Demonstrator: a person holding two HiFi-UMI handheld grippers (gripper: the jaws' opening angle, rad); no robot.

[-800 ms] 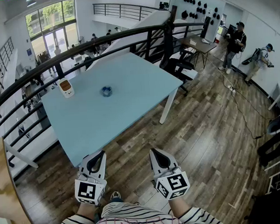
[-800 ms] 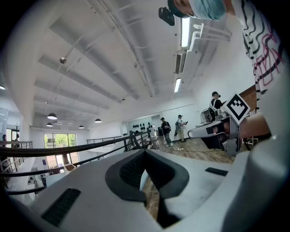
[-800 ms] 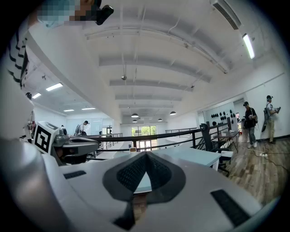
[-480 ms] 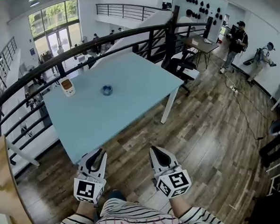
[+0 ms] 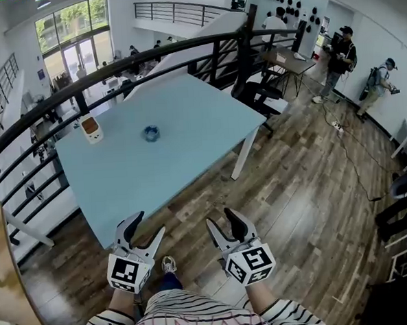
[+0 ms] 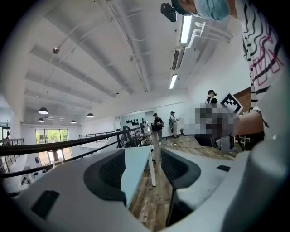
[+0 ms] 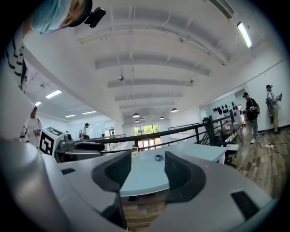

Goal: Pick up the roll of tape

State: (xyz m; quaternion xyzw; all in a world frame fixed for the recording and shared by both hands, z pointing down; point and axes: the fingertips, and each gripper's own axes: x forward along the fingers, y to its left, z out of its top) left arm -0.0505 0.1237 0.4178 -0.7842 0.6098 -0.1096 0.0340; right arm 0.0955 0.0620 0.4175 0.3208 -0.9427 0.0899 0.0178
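A small blue roll of tape (image 5: 151,133) lies on the light blue table (image 5: 188,139), toward its far side; in the right gripper view the roll of tape (image 7: 158,157) shows as a small ring beyond the jaws. Both grippers hover over the wooden floor short of the table's near edge. My left gripper (image 5: 144,229) is open with nothing between its fingers. My right gripper (image 5: 223,224) is open and empty too. The left gripper view shows only the table's edge (image 6: 136,170) between the jaws, not the tape.
A small white box with an orange top (image 5: 90,127) stands near the table's far left corner. A black railing (image 5: 115,71) runs behind the table. A desk and chairs (image 5: 274,85) stand at the back right, where two people (image 5: 338,57) stand.
Both grippers' jaws have spread from a narrow stance to wide open. The table has drawn a little nearer in the head view.
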